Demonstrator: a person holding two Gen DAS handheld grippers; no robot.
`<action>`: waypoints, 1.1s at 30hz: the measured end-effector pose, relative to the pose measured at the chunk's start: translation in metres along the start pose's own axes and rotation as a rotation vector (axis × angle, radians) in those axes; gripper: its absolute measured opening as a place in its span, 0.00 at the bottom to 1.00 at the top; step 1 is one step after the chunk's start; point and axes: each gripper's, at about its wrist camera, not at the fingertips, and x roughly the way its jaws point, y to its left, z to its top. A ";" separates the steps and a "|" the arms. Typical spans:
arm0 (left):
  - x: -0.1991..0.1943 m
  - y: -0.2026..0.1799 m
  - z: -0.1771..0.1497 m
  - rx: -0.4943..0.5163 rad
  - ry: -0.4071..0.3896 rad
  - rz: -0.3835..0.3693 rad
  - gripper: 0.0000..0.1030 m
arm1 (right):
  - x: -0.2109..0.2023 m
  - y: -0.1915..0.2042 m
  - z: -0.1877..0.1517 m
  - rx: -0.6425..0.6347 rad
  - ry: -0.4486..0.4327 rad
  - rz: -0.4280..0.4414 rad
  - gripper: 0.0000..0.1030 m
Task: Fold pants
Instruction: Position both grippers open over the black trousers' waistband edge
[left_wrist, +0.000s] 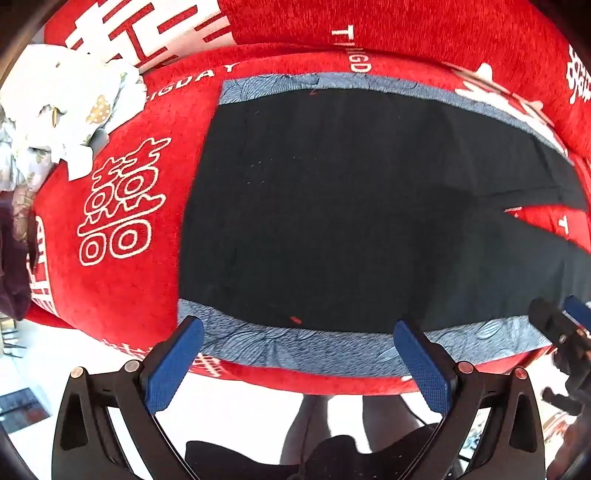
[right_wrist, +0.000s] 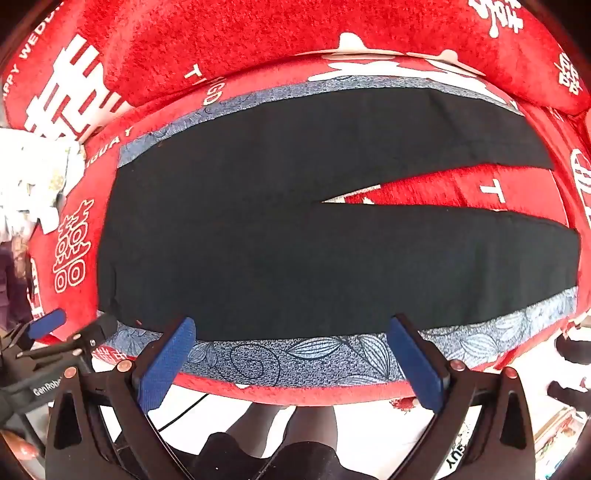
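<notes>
Black pants (left_wrist: 332, 206) with blue-grey floral side stripes (left_wrist: 295, 347) lie flat on a red sofa seat, waistband to the left, legs spread apart to the right (right_wrist: 443, 254). My left gripper (left_wrist: 299, 354) is open and empty, hovering at the near stripe by the waist end. My right gripper (right_wrist: 291, 354) is open and empty, hovering at the near stripe (right_wrist: 314, 358) of the near leg. Each gripper shows at the edge of the other's view: the right one in the left wrist view (left_wrist: 561, 325), the left one in the right wrist view (right_wrist: 70, 332).
The red sofa cover (left_wrist: 122, 192) carries white characters; its backrest (right_wrist: 258, 37) rises behind the pants. A pile of light floral cloth (left_wrist: 62, 107) lies at the far left. The person's legs (left_wrist: 332, 417) and white floor are below the seat edge.
</notes>
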 end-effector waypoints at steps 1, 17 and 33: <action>0.000 0.001 -0.001 0.003 0.000 0.008 1.00 | 0.000 0.001 0.000 0.003 0.002 -0.002 1.00; 0.003 0.003 -0.008 0.040 0.031 0.002 1.00 | -0.004 0.006 -0.007 0.002 -0.012 -0.038 1.00; 0.000 0.000 -0.007 0.058 0.020 -0.022 1.00 | 0.000 0.007 -0.012 -0.012 -0.014 -0.069 1.00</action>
